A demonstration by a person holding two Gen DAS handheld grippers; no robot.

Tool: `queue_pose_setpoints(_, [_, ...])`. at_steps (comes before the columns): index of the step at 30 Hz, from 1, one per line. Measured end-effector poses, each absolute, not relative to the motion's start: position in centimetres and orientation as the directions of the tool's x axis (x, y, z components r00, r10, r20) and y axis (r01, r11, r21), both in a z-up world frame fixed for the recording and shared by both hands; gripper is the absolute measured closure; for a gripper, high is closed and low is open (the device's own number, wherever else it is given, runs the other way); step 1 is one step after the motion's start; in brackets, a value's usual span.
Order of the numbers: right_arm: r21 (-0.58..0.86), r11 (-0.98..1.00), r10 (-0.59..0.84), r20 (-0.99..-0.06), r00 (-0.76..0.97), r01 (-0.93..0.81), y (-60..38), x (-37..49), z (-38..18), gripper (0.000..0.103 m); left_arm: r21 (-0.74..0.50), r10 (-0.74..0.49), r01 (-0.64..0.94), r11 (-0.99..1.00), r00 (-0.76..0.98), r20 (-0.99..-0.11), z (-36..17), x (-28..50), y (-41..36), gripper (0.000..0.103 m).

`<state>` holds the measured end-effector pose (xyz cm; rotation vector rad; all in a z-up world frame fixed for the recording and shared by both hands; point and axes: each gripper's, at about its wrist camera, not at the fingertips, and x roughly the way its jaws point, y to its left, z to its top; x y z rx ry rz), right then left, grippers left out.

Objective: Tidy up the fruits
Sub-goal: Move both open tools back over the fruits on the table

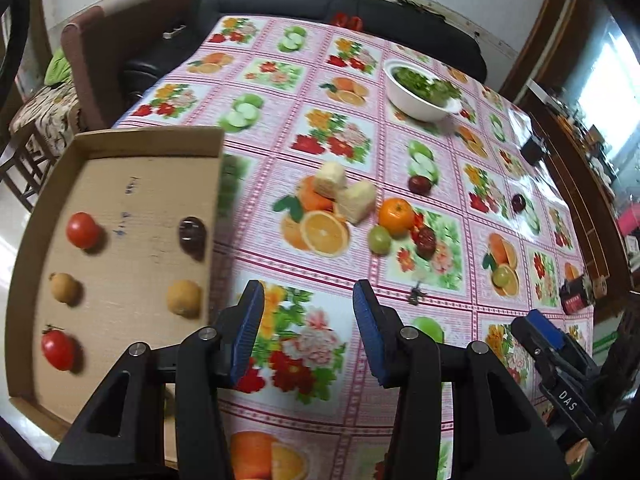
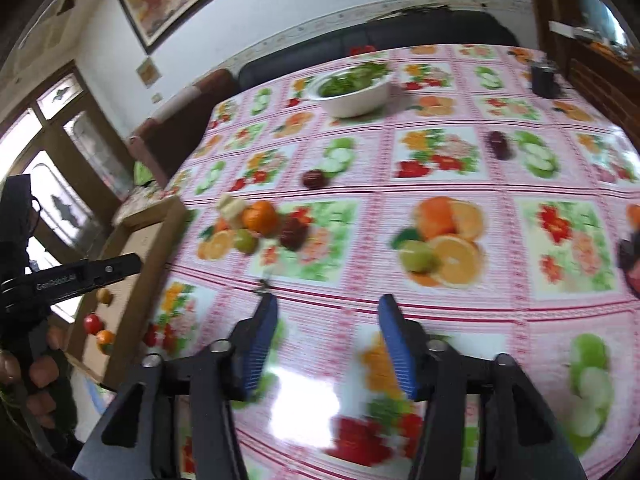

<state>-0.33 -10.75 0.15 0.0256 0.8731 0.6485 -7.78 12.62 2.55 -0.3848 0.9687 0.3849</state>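
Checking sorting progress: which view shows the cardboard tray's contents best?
The left wrist view: the cardboard tray lies open from above, six fruits countable. The right wrist view catches it edge-on, blurred, only a few fruits visible.

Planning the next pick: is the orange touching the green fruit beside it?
Cannot tell. In the left wrist view the orange and green fruit overlap with no visible gap; the right wrist view is too blurred to confirm contact.

The shallow brown cardboard tray (image 1: 120, 144) holds five fruits: two red tomatoes, two tan round fruits, one dark plum. Right of the tray lie one orange, one green fruit, three dark-red fruits and two pale cake chunks.
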Motion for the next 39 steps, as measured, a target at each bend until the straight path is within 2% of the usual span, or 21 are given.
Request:
queue_pose_setpoints(7, [0.263, 0.853, 0.486, -0.715, 0.502, -0.451, -14.1, 0.8, 0.0, 0.034, -0.155, 0.097, -0.453, 0.878, 0.485, -0.869, 1.1, -6.3, 11.5, 0.059])
queue_pose_setpoints(10, [0.257, 0.875, 0.454, -0.731, 0.510, -0.410, -14.7, 2.3, 0.0, 0.024, -0.165, 0.077, -0.442, 0.882, 0.480, -0.874, 0.4, -5.8, 11.2, 0.059])
queue_pose_setpoints(17, [0.264, 0.923, 0.381, -0.731, 0.566, -0.281, -16.4, 7.2, 0.6, 0.023, -0.218, 0.009, -0.405, 0.888, 0.489, -0.872, -0.4, -4.0, 11.0, 0.059])
queue_pose_setpoints(21, [0.266, 0.926, 0.376, -0.728, 0.573, -0.270, -16.6, 10.1, 0.5, 0.024, -0.255, -0.041, -0.355, 0.900, 0.512, -0.858, -0.3, -2.9, 9.9, 0.059])
queue_pose_setpoints(23, [0.243, 0.927, 0.369, -0.723, 0.584, -0.285, -16.2, 11.1, 0.3, 0.027, -0.263, -0.059, -0.327, 0.908, 0.521, -0.851, -0.3, -2.1, 9.0, 0.059])
queue_pose_setpoints(26, [0.235, 0.923, 0.375, -0.721, 0.583, -0.303, -15.5, 12.6, 0.0, 0.039, -0.271, -0.081, -0.298, 0.915, 0.522, -0.849, -0.5, -0.5, 7.7, 0.059])
queue_pose_setpoints(33, [0.216, 0.940, 0.335, -0.736, 0.588, -0.264, -15.0, 16.5, -0.6, 0.036, -0.228, -0.063, -0.295, 0.928, 0.478, -0.876, -2.3, 3.1, 5.8, 0.059])
queue_pose_setpoints(39, [0.207, 0.948, 0.313, -0.752, 0.580, -0.242, -14.6, 19.8, -1.3, 0.038, -0.181, -0.020, -0.304, 0.935, 0.464, -0.886, -3.5, 4.9, 5.3, 0.059])
